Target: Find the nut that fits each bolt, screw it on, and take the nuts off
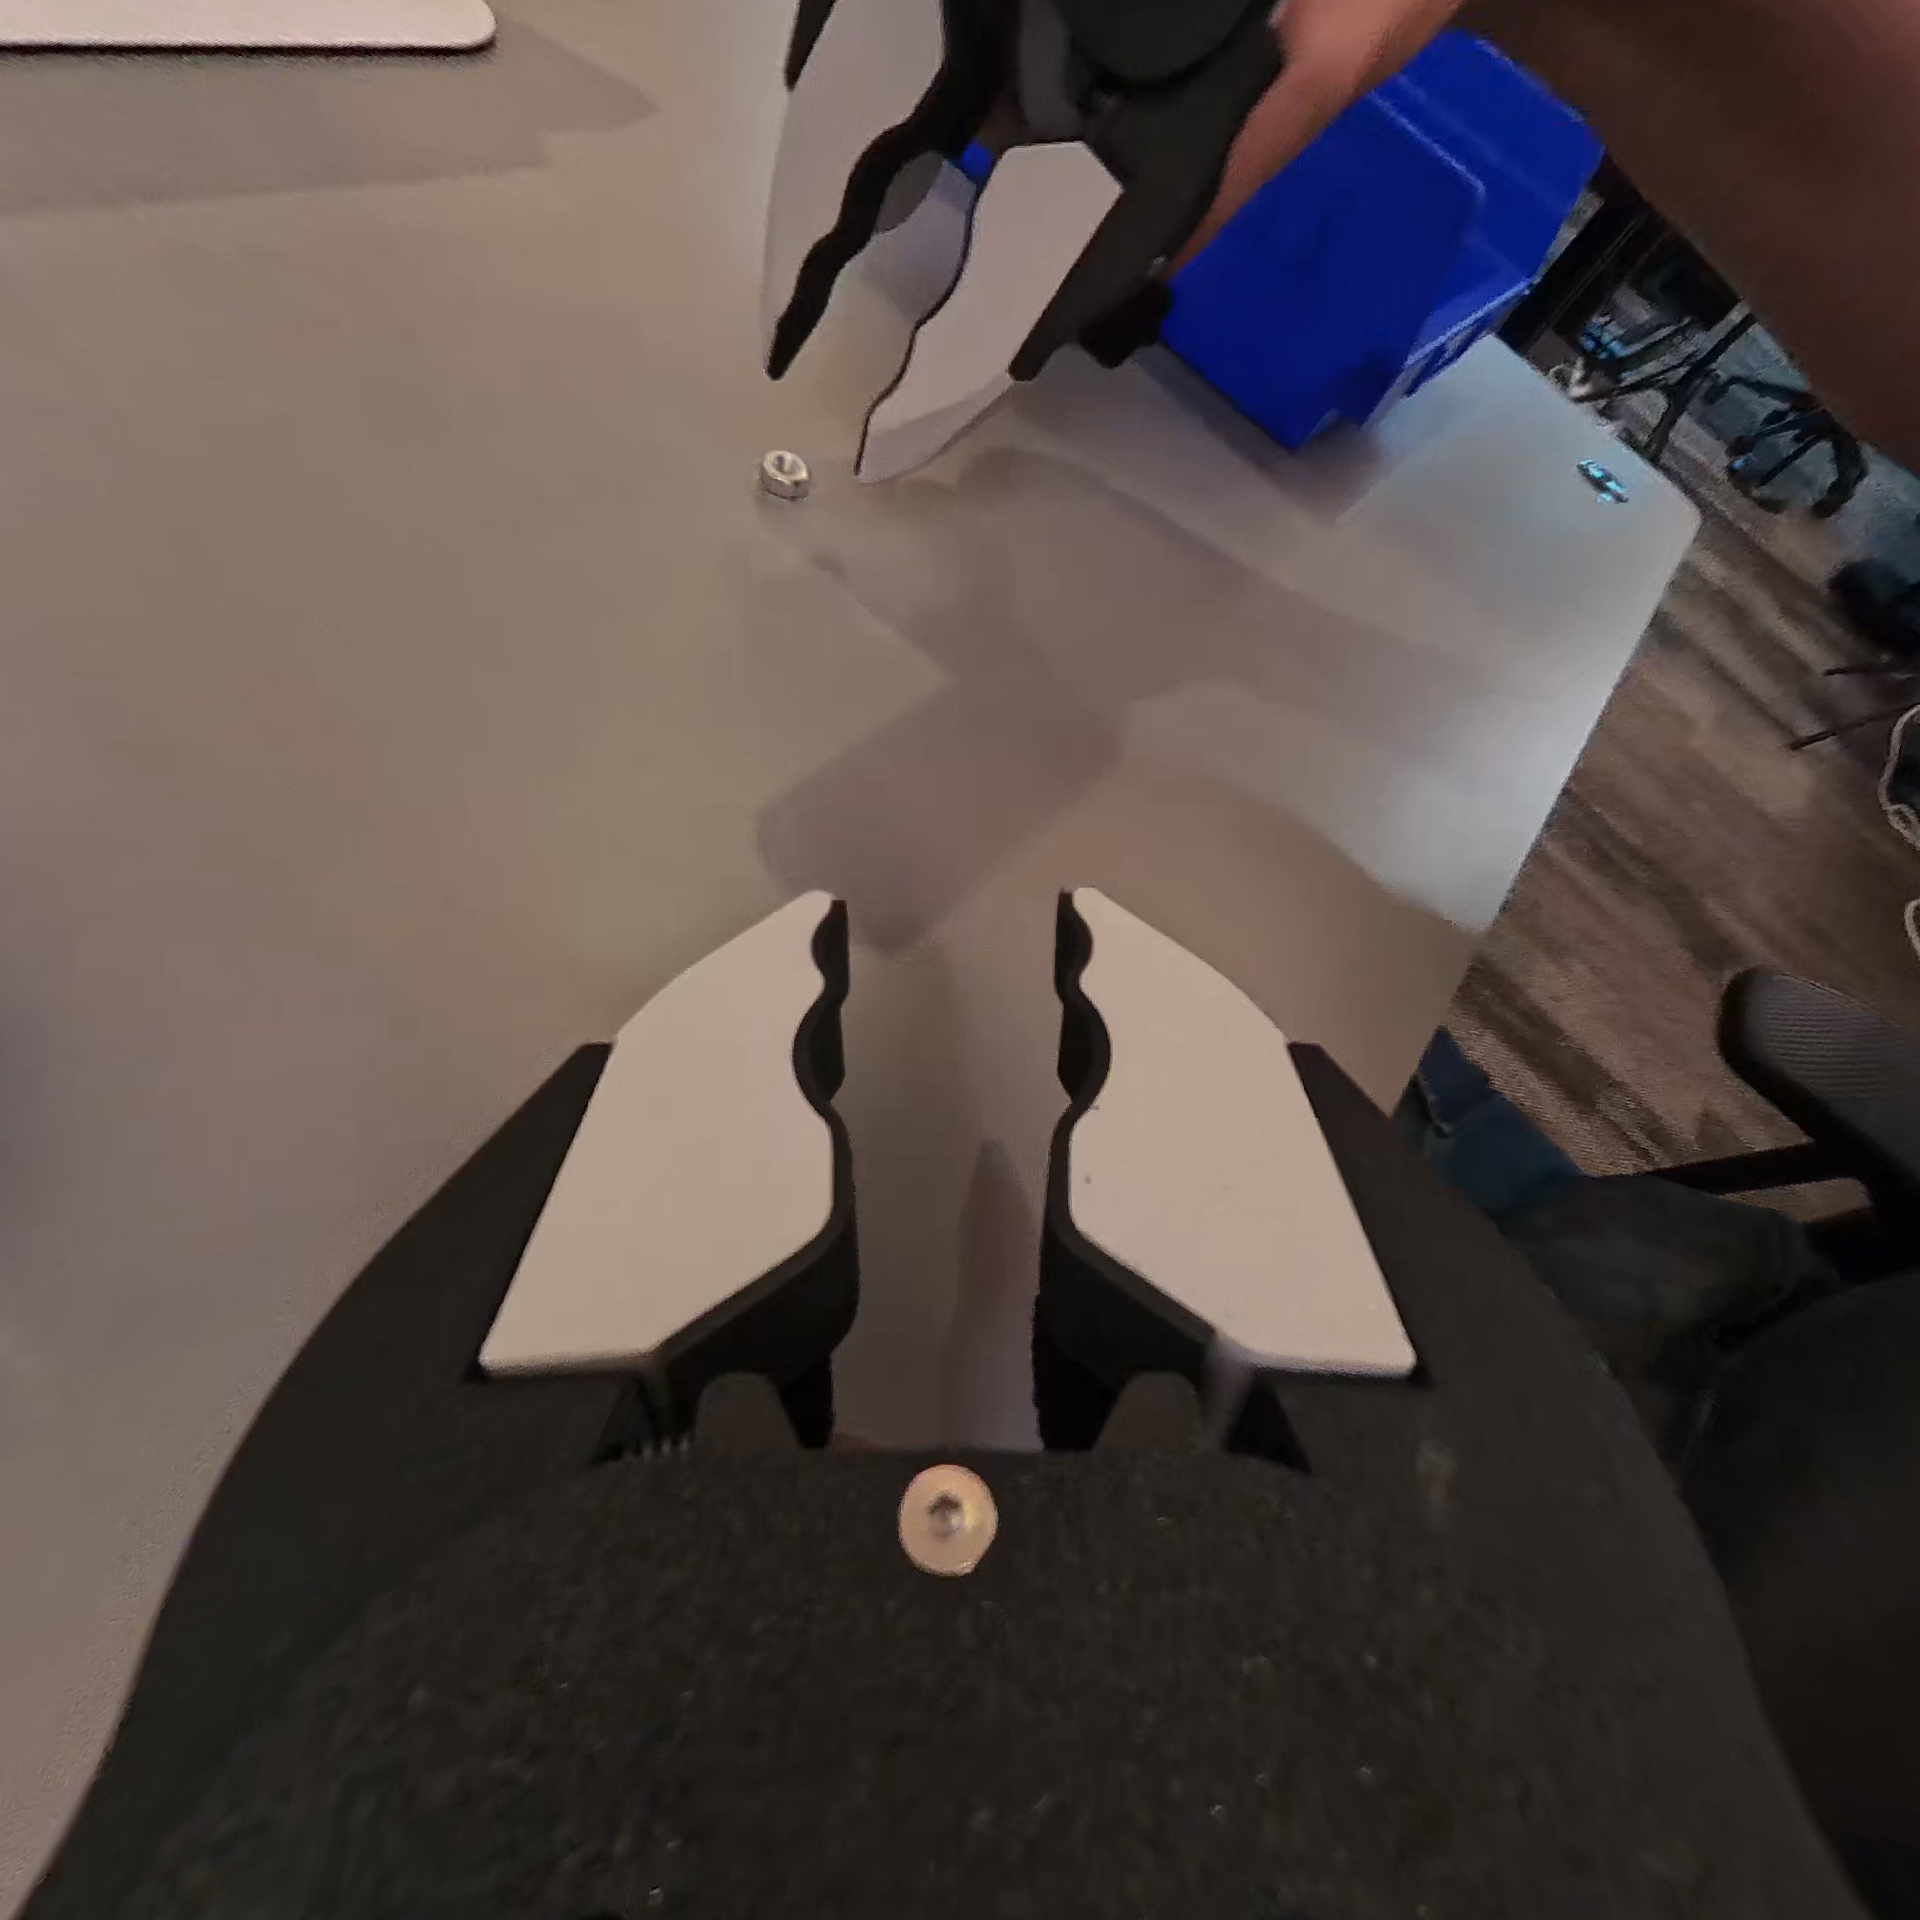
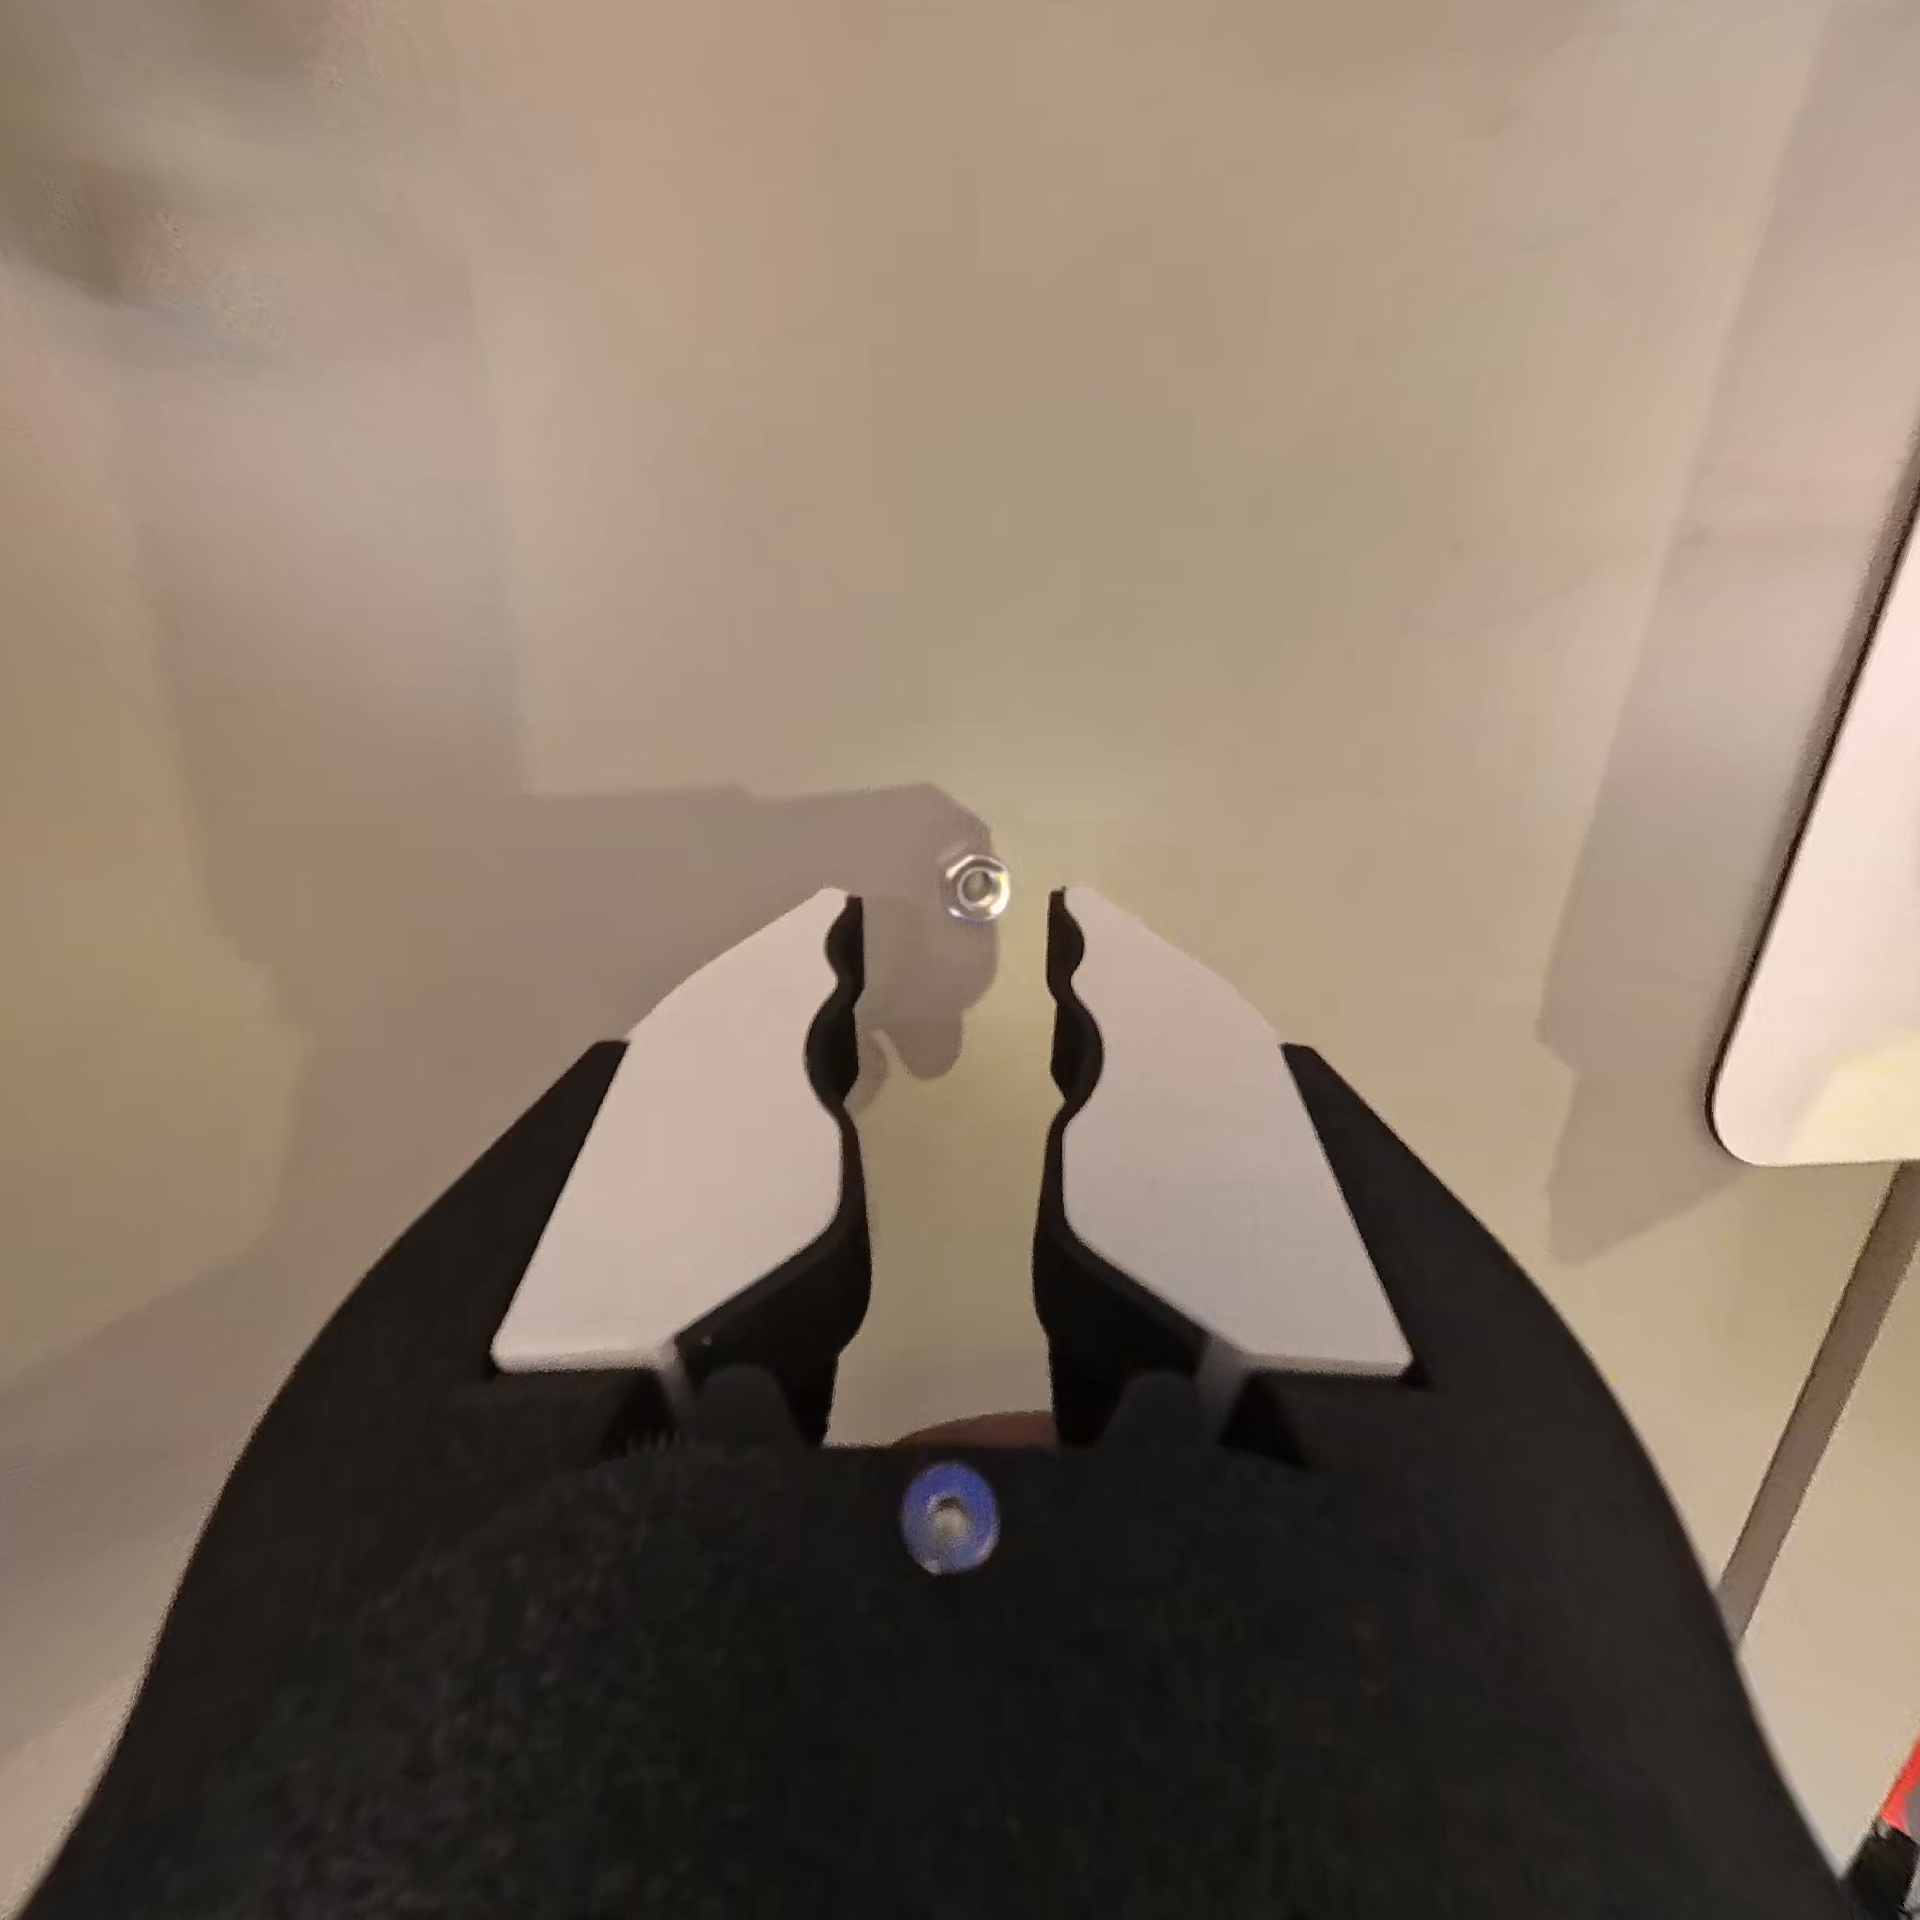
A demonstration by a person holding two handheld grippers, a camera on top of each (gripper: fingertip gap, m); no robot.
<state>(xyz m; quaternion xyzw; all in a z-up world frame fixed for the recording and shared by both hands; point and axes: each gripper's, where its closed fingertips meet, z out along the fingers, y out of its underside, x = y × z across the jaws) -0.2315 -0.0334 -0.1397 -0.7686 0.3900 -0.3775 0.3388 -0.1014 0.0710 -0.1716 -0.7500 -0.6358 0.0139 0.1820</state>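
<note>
Right gripper (image 2: 954, 894) gaping, empty, poised over lone nut (image 2: 975, 886) mid-desk (image 2: 727, 520), likely for pickup. Left gripper (image 1: 951, 904) gaping, idle, near desk's edge.

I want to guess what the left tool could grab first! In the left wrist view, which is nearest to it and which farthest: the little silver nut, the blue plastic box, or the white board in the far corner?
1. Small silver hex nut: straight ahead on the grey table.
2. Blue plastic box: farther, ahead right.
3. White flat board: farthest, far left corner.
</note>
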